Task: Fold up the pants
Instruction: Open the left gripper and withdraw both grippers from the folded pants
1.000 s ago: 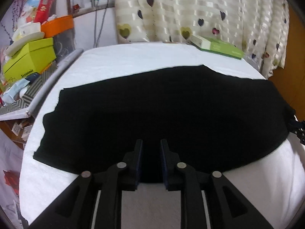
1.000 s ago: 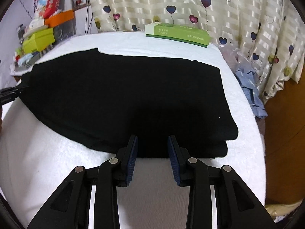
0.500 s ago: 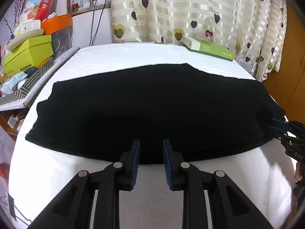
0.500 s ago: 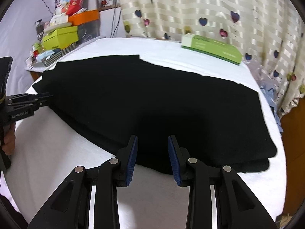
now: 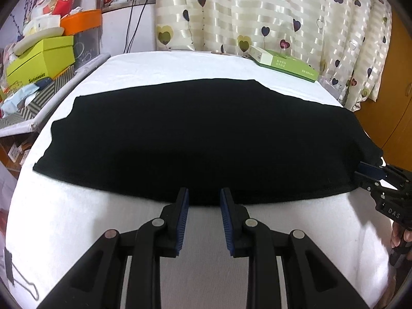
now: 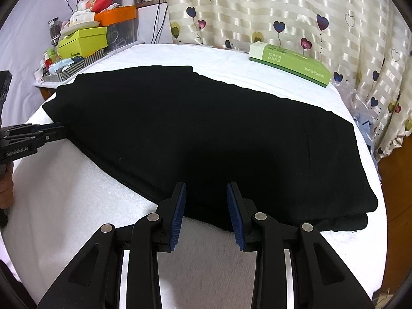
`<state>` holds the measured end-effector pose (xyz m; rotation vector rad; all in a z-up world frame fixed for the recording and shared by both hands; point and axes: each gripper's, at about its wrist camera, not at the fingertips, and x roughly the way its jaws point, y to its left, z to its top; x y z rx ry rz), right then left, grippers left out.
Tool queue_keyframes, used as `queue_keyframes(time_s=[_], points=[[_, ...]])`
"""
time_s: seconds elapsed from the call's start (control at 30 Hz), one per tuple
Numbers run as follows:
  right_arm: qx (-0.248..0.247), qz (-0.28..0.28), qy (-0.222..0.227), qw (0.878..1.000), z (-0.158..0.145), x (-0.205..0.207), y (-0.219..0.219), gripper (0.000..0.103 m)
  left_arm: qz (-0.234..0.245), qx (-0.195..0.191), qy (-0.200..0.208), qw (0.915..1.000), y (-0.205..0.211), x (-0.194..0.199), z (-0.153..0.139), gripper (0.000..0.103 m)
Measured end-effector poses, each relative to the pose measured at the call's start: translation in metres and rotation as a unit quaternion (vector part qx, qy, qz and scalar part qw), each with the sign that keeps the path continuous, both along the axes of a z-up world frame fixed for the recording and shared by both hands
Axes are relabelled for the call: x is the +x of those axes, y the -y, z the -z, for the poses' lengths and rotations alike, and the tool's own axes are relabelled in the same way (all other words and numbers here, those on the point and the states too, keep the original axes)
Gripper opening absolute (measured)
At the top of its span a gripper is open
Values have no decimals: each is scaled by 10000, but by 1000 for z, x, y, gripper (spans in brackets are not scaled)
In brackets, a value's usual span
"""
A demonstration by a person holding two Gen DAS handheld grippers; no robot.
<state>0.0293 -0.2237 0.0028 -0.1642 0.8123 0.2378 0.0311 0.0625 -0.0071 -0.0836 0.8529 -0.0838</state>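
The left gripper [image 5: 204, 198] and right gripper [image 6: 206, 193] are both hovering with jaws parted at the lower edge of the black pants [image 5: 200, 139], which are lying folded across the white table [image 5: 77, 231]. "DAS" is showing at right; a green box [image 5: 283, 63] is sitting upper right.

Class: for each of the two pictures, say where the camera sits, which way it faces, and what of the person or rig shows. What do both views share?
Left wrist: on the left gripper, facing the pants' near edge; right gripper at right.
Right wrist: on the right gripper, facing the pants' folded end; left gripper and a hand at left.
Shared: pants, green box, curtain.
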Motion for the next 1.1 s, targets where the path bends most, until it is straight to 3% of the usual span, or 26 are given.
queue_keyframes(time_s=[0.33, 0.7, 0.97, 1.1], points=[[240, -167, 111, 9995, -9, -10, -10, 34, -976, -352, 154, 9945, -69, -22, -4, 28], [271, -531, 205, 9980, -12, -6, -32, 34, -2025, -1017, 282, 9736, -140, -28, -1, 42], [285, -555, 201, 9978, -10, -2, -35, 34, -2294, -1155, 118, 9664, -156, -6, 7, 45], [321, -511, 203, 9980, -10, 1, -31, 34, -2425, -1264, 119, 9618, -157, 3, 6, 57]])
